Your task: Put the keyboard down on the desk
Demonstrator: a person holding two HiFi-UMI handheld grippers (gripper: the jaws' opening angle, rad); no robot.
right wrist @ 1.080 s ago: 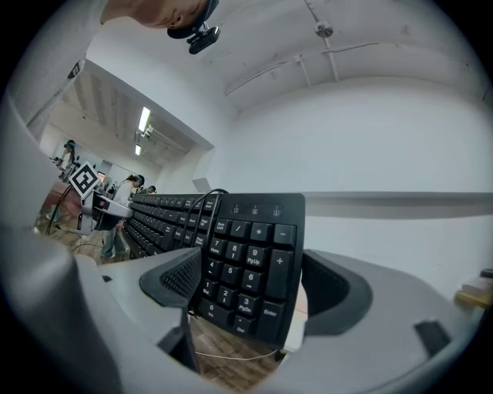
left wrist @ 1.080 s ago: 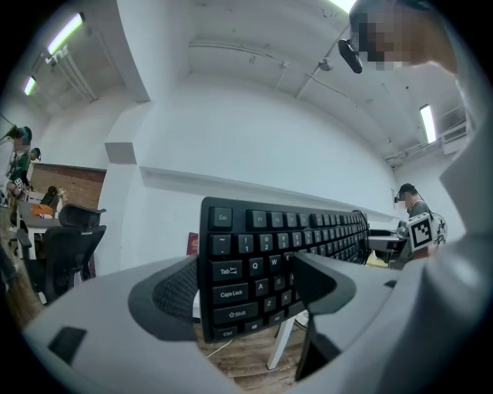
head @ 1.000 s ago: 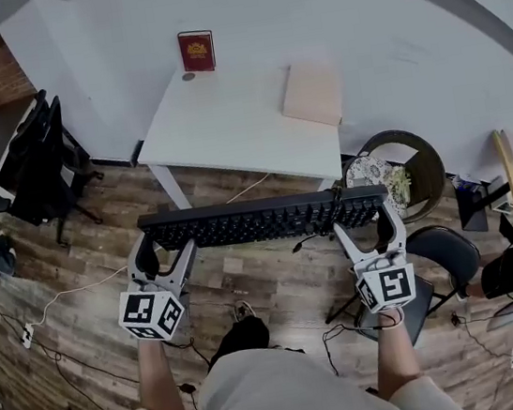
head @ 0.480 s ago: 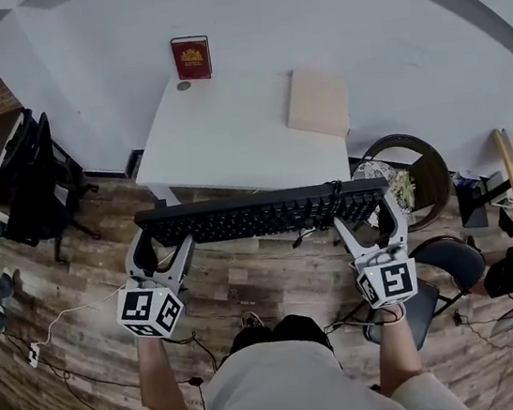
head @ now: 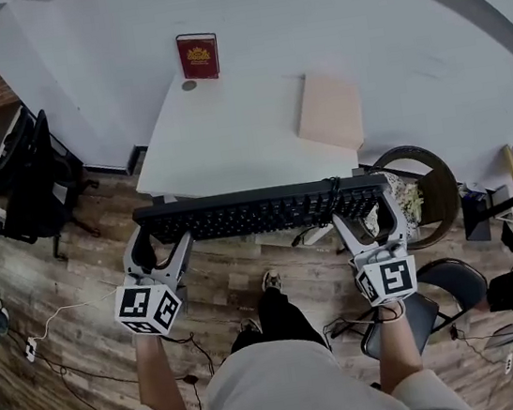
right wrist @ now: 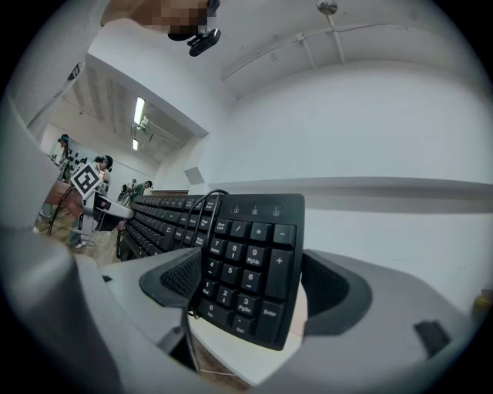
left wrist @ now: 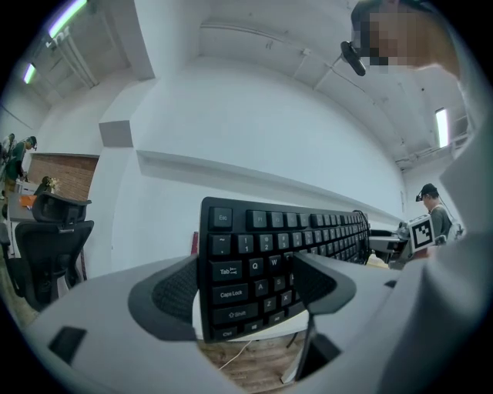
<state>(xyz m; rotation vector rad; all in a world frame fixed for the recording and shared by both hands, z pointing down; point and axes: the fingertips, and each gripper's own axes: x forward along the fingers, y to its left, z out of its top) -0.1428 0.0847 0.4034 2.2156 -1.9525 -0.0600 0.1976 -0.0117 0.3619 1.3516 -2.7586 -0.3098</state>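
White desk [head: 227,128]: stands against the wall. Black keyboard [head: 262,213]: held level in the air at the desk's near edge. Left gripper [head: 160,245]: jaws clamped on the keyboard's Esc end. Right gripper [head: 369,217]: jaws clamped on its numeric-pad end.

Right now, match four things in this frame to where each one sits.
Things: 1 keyboard; 2 red book; 3 tan board; 4 black office chair.
Places: A upright at the desk's far edge; B on the floor, far left; C flat on the desk's right side; D in the air, clamped by left tool and right tool.
Pairs: 1-D, 2-A, 3-C, 4-B.
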